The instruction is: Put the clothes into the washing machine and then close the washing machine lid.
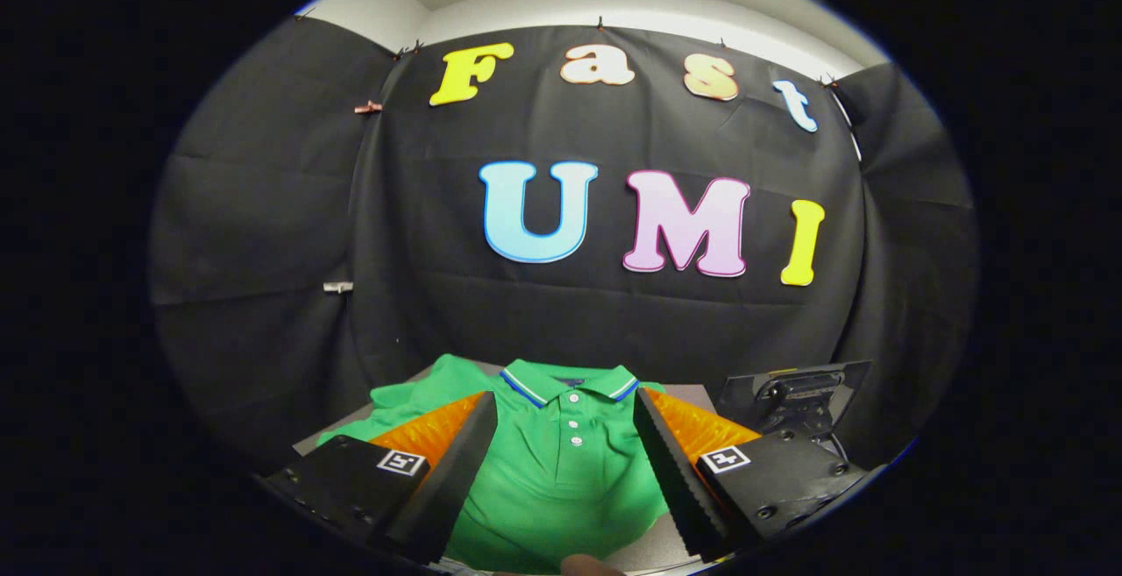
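The claw (565, 436) stands wide open, released, its two fingers (465, 462) spread well apart and holding nothing; neither finger can be confirmed as touching cloth, though both sit low over it. Between the fingers lies the task's garment, a green polo shirt (561, 471), spread flat on the grey surface (653, 545), with its button placket running straight down the gap and its striped collar (565, 383) just ahead of the fingertips. One sleeve extends beyond the left finger. Beyond the right finger, at the far corner of the surface, stands a dark machine-like object (793, 396), well apart from the shirt; whether this is the washing machine, and how its lid stands, cannot be told from this angle. Assessment: the step in hand is the pick-up of the shirt, and the task stands at its start. To do it well, the claw should descend squarely onto the chest area, press both fingers into the fabric and close so as to gather a thick fold, not a single layer. A pinch near the placket risks slipping on the buttons; a grip slightly lower appears sounder. The trailing sleeves are likely to drag and should be lifted well clear before carrying across.
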Available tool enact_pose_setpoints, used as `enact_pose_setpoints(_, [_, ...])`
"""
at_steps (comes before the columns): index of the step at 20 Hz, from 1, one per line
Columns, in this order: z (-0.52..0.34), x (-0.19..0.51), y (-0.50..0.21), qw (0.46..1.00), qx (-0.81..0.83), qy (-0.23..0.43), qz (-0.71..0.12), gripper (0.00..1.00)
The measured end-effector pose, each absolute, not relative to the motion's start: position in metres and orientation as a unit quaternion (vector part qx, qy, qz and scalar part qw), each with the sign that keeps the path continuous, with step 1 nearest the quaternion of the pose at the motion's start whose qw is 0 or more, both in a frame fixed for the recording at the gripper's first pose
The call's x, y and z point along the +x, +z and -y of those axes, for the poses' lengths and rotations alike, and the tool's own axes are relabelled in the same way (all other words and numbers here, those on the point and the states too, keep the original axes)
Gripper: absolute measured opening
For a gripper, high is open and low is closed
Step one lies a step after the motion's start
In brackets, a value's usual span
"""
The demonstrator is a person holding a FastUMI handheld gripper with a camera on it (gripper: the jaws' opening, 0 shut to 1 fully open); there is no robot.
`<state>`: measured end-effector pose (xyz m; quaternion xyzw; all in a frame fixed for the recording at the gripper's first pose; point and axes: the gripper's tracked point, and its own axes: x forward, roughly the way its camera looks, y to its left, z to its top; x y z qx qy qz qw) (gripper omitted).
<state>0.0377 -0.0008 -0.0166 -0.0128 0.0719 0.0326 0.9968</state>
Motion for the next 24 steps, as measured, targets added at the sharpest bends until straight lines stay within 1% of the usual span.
enact_pose_setpoints(1, [-0.002, 0.042, -0.017, 0.996, -0.008, 0.04, -0.079, 0.98])
enact_pose_setpoints(4, [0.006, 0.061, -0.023, 0.994, -0.012, 0.026, -0.101, 0.98])
enact_pose_setpoints(5, [0.0, 0.068, -0.03, 0.993, -0.013, 0.032, -0.112, 0.98])
enact_pose_setpoints(8, [-0.004, 0.089, -0.073, 0.983, -0.034, 0.035, -0.177, 0.98])
enact_pose_setpoints(9, [-0.004, 0.093, -0.094, 0.976, -0.036, 0.034, -0.212, 0.98])
enact_pose_setpoints(10, [-0.003, 0.088, -0.117, 0.962, -0.031, 0.034, -0.269, 0.98])
enact_pose_setpoints(12, [-0.005, 0.09, -0.113, 0.958, 0.011, 0.023, -0.287, 0.96])
enact_pose_setpoints(15, [-0.009, 0.09, -0.117, 0.949, -0.013, 0.042, -0.313, 0.92])
enact_pose_setpoints(19, [-0.007, 0.091, -0.116, 0.934, -0.035, 0.047, -0.352, 0.47])
enact_pose_setpoints(21, [-0.006, 0.09, -0.115, 0.934, -0.043, 0.035, -0.354, 0.15])
enact_pose_setpoints(24, [-0.008, 0.09, -0.111, 0.933, -0.063, 0.041, -0.351, 0.14])
